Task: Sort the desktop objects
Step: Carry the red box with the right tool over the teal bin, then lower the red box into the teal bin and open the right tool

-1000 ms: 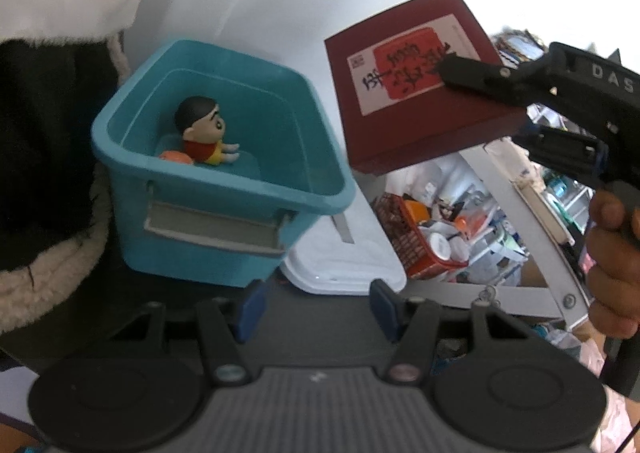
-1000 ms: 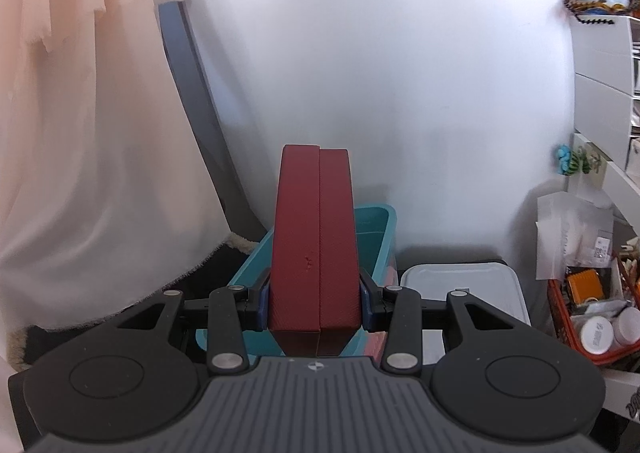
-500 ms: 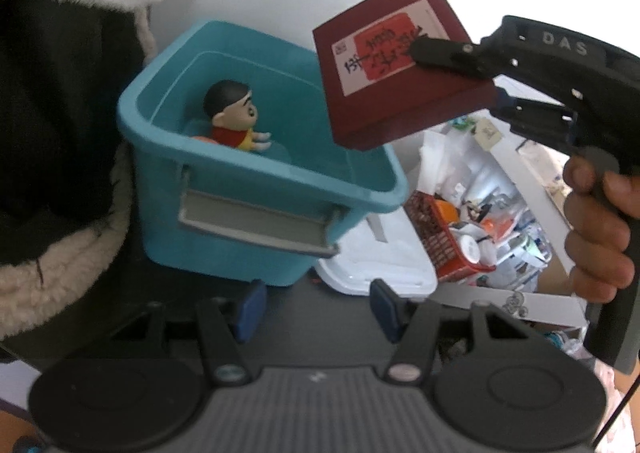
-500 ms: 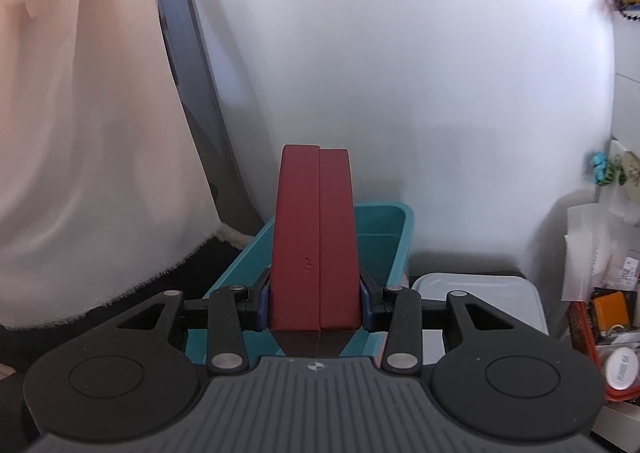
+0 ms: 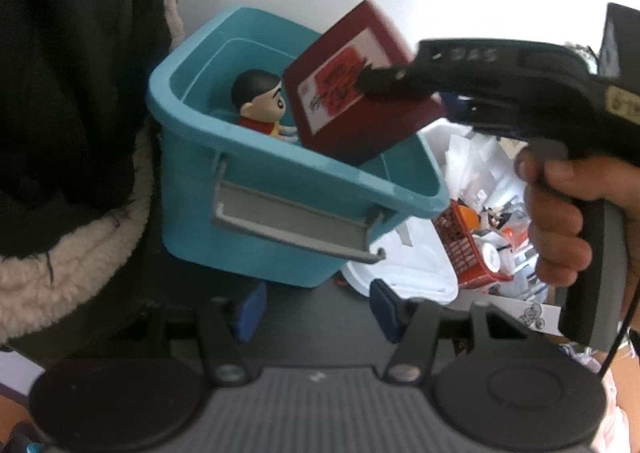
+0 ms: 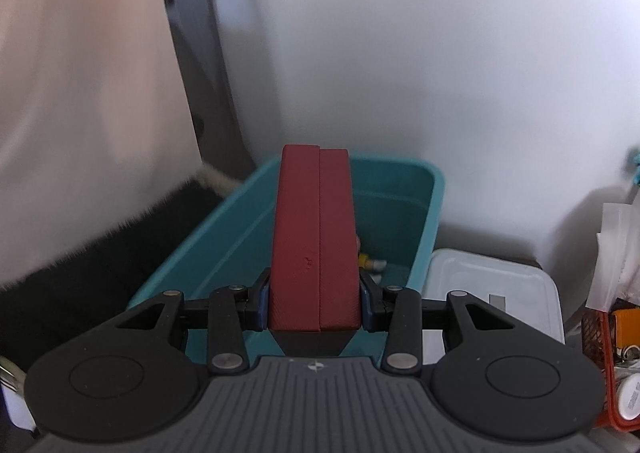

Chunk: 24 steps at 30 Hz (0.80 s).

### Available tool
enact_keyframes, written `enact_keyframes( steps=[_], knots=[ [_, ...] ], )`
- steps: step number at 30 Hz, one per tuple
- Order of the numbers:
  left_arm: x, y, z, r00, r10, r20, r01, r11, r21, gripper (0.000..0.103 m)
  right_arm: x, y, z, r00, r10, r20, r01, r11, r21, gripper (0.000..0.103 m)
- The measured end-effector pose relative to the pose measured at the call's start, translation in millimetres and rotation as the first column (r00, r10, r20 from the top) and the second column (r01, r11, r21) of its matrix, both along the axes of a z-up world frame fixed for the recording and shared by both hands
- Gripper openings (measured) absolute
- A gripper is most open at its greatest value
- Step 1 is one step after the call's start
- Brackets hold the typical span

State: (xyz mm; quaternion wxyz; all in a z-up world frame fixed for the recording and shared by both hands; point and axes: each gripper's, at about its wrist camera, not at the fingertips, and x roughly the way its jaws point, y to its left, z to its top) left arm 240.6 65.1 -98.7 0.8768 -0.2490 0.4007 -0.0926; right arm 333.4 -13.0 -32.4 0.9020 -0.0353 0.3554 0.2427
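My right gripper [image 6: 314, 303] is shut on a dark red box [image 6: 314, 245] and holds it tilted over the teal bin [image 6: 434, 193]. In the left wrist view the red box [image 5: 352, 93], with a red and white label, hangs partly inside the teal bin [image 5: 288, 169], gripped by the right gripper [image 5: 384, 79]. A toy boy figure [image 5: 260, 103] with black hair and a red shirt sits in the bin, just left of the box. My left gripper [image 5: 316, 307] is open and empty, in front of the bin's grey handle [image 5: 296, 221].
A white lidded container [image 5: 412, 269] lies right of the bin, also in the right wrist view [image 6: 492, 293]. A red mesh basket [image 5: 464, 249] of small items stands further right. Black and cream fleece [image 5: 60, 213] lies left of the bin. A white wall is behind.
The right gripper has carried the red box left and down, from above the bin's right side to partly inside it. The left gripper has moved closer to the bin.
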Motion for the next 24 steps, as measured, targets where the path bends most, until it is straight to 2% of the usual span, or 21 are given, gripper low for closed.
enact_keyframes(
  steps=[6, 16, 24],
  knots=[
    [0.5, 1.5, -3.2, 1.000, 0.008, -0.009, -0.008, 1.000, -0.010, 0.060, 8.5, 21.3, -20.7, 0.997, 0.011, -0.073, -0.021, 0.992, -0.125, 0.044],
    [1.5, 2.0, -4.8, 1.000, 0.004, -0.014, -0.004, 1.000, -0.026, 0.061, 19.8, 46.7, -37.1, 0.997, -0.024, -0.073, -0.001, 0.946, -0.323, 0.044],
    [0.9, 6.4, -4.1, 1.000, 0.015, -0.011, -0.015, 0.999, -0.029, 0.062, 21.4, 61.6, -44.7, 0.997, -0.048, -0.066, 0.018, 0.921, -0.388, 0.045]
  ],
)
